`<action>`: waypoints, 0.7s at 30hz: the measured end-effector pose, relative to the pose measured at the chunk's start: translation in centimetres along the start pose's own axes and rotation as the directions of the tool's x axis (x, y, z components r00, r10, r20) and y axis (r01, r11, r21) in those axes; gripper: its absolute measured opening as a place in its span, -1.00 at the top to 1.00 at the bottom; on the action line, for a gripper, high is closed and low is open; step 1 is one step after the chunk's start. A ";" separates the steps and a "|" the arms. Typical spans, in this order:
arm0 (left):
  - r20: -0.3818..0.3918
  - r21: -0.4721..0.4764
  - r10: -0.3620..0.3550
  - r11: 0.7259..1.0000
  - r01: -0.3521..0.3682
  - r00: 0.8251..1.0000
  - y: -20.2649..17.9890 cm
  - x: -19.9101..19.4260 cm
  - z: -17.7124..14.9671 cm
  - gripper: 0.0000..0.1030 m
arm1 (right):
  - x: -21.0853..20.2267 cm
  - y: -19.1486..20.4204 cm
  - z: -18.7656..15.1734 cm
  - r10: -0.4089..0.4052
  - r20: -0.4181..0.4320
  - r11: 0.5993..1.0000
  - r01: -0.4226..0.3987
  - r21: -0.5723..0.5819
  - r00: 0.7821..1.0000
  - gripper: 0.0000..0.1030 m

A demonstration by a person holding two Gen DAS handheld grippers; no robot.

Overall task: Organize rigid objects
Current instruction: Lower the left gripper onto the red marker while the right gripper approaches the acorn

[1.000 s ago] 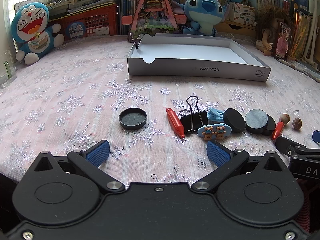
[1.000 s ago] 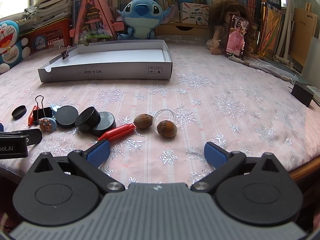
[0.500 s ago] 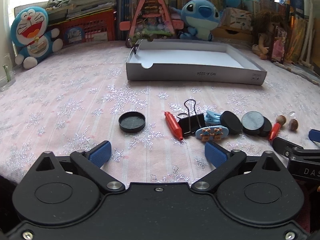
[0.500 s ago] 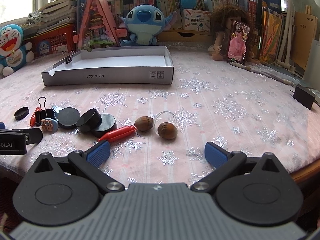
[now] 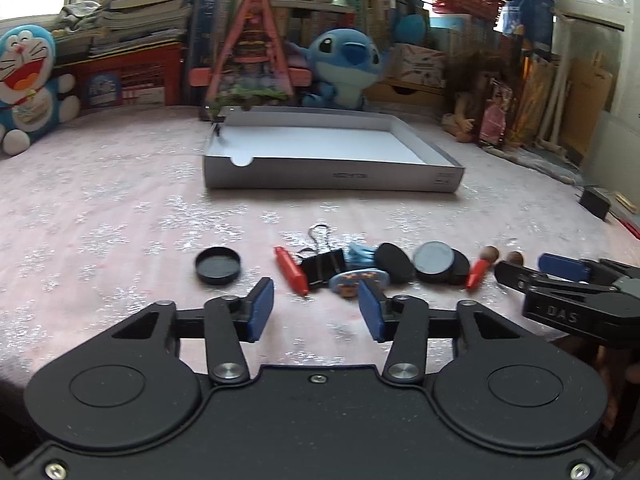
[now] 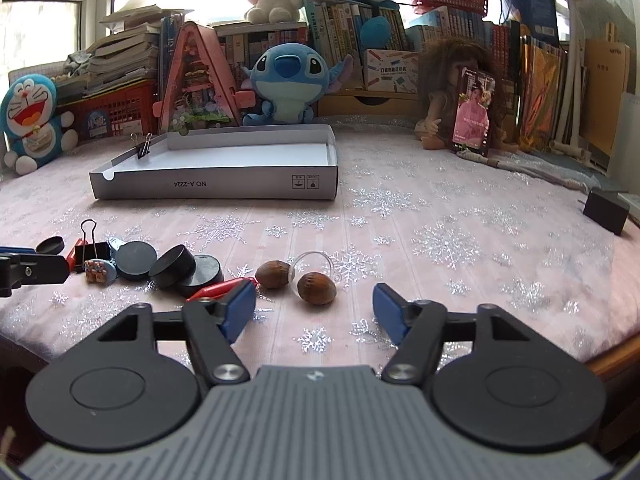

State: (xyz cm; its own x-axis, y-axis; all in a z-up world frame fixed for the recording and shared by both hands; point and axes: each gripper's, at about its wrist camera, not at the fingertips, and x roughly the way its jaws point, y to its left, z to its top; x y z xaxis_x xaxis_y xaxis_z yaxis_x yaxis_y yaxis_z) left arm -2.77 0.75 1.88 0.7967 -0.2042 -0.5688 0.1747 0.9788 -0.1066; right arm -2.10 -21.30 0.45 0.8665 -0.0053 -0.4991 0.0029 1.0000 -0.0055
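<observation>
A row of small objects lies on the pink cloth: a black lid, a red peg, a black binder clip, a blue bear clip, black discs and two nuts. A shallow white box stands behind them with a small binder clip on its wall. My left gripper hovers just short of the row, jaws closing, nothing between them. My right gripper sits before the nuts, jaws closing, also empty.
Plush toys, a doll, books and red baskets line the back edge. A black adapter lies at the far right. A clear ring rests by the nuts. The table's front edge runs under both grippers.
Both grippers' jaws have narrowed from wide open. The left view has tilted up and drawn back slightly, so the objects look farther; the right view has tilted up a little.
</observation>
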 end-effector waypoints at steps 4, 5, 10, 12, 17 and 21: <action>0.005 0.027 0.031 0.999 -0.032 0.999 -0.7 0.6 0.0 0.47 | 0.3 0.1 0.2 -0.012 0.000 1.000 0.012 0.006 1.000 -0.09; 0.007 0.026 0.048 0.998 -0.048 0.999 -0.7 0.8 0.1 0.50 | 0.3 0.0 0.2 -0.015 -0.001 1.000 0.015 0.007 1.000 -0.03; 0.002 -0.002 0.093 0.996 -0.093 0.996 0.2 1.4 0.5 0.67 | 0.5 -0.1 0.1 -0.011 -0.001 1.000 0.011 0.009 1.000 0.05; -0.008 -0.007 0.090 0.996 -0.090 0.996 0.5 1.9 0.7 0.67 | 0.7 0.0 0.2 -0.010 -0.002 1.000 0.010 0.006 1.000 0.07; -0.013 -0.016 0.093 0.996 -0.093 0.996 0.6 3.0 0.9 0.65 | 1.2 0.4 0.2 -0.016 -0.005 1.000 0.016 -0.014 1.000 0.09; -0.012 -0.041 0.106 0.993 -0.107 0.994 0.8 3.7 1.1 0.62 | 1.3 0.8 0.1 -0.025 0.000 0.999 0.025 -0.036 1.000 0.10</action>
State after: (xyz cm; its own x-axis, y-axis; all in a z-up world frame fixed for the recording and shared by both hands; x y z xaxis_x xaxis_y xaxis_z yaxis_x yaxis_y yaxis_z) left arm 1.02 0.76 0.60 0.8038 -0.0987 -0.5867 0.0650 0.9948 -0.0784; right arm -0.89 -20.52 -0.10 0.8663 -0.0298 -0.4986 0.0060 0.9988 -0.0493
